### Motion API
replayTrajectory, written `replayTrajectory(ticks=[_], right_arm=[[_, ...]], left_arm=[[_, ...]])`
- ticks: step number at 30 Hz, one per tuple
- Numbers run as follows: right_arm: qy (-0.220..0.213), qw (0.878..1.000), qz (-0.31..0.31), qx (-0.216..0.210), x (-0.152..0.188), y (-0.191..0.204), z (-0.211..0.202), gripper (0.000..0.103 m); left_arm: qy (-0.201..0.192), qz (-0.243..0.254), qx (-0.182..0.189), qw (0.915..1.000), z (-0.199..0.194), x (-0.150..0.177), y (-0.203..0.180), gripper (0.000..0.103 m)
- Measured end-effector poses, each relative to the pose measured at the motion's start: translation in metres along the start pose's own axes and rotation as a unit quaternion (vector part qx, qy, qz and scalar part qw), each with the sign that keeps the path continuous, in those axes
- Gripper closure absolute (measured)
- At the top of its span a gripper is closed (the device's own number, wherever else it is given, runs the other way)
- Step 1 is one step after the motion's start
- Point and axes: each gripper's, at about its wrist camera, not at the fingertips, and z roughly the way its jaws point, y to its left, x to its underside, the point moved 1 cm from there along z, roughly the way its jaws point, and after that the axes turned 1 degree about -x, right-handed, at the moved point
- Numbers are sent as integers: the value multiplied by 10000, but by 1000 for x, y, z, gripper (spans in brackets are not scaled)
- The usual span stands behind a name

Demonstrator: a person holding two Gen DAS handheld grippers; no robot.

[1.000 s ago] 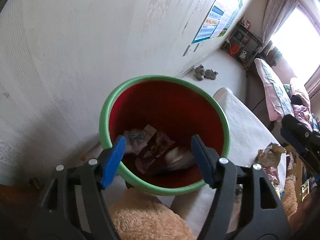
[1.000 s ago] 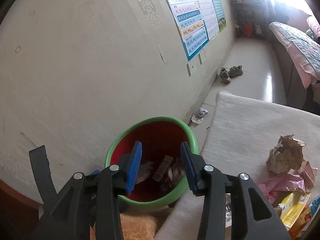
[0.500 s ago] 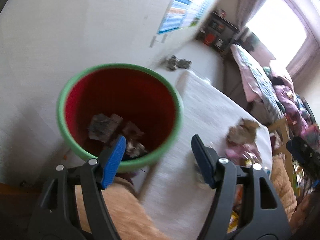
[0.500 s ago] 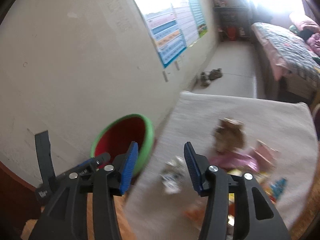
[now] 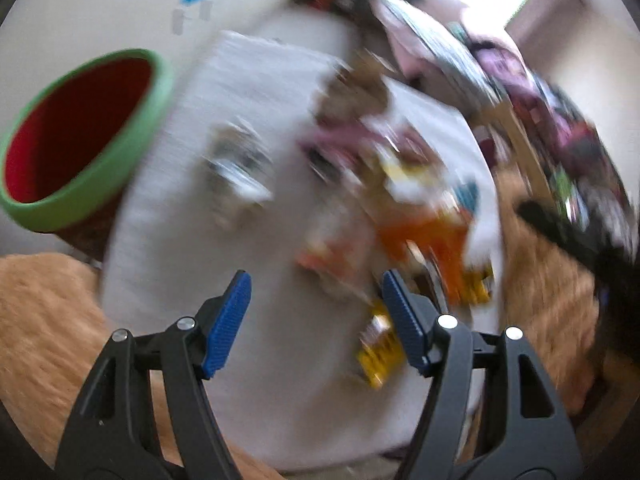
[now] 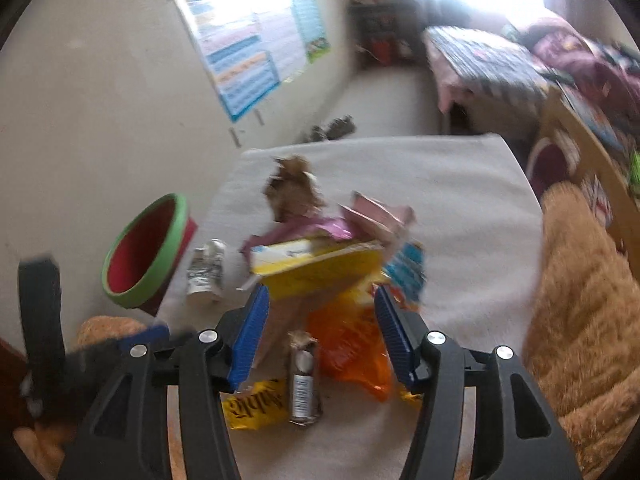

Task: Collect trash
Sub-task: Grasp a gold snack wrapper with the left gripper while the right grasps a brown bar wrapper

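Observation:
A red bin with a green rim (image 5: 76, 140) stands left of a white cloth-covered surface (image 5: 280, 80); it also shows in the right wrist view (image 6: 148, 252). A pile of wrappers lies on the cloth: an orange bag (image 6: 352, 344), a yellow box (image 6: 320, 268), a pink wrapper (image 6: 304, 228), crumpled brown paper (image 6: 292, 188), a silver wrapper (image 6: 206, 268), a small dark packet (image 6: 304, 384). My left gripper (image 5: 316, 320) is open and empty over the cloth. My right gripper (image 6: 320, 328) is open and empty just above the orange bag. The left wrist view is blurred.
Tan fluffy fabric (image 6: 580, 320) borders the cloth on the right and front. A wall with a poster (image 6: 248, 48) runs behind the bin. A bed (image 6: 500, 60) and shoes on the floor (image 6: 332, 128) lie farther back.
Both grippers have swung right, away from the bin opening and over the cloth with the wrapper pile. Both stay open and empty.

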Motion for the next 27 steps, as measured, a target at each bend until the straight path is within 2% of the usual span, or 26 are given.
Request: replayTrajectory(ticks=[4,10,11,12,13,14,15,18,21,27], right_arm=[[143,9998,137,35,5,-9,6,49],[372,9993,43,31,12,-5,16,49],[418,9991,47,28,13,-4,17,49],[452,9990,51,27,14,-5,19,49],[489,9988,47,26,15,-4,20,49],[542,9985,31,28,16,-3,22,49],[586,9983,14,30,17,-3,23,49],[718,9974,-37,20,20,1,28,49],[896,9959,-141,28,25,5,36,49],[1282,9906,-465,83,38,19,54,50]], left_arm=[[712,586,226,9955,24,20,-27,37],[1428,1003,-359,9840,62,28,-36,38],[1406,1105,-448,9829,63,29,-39,40],[1390,1175,-454,9822,63,29,-41,53],[1373,1217,-446,9820,63,29,-41,58],[1364,1186,-398,9827,63,28,-40,71],[1369,1112,-328,9838,62,27,-37,78],[1158,739,-166,9904,54,22,-21,82],[539,413,-64,9977,28,14,-9,83],[-492,168,-290,9982,-10,2,0,83]])
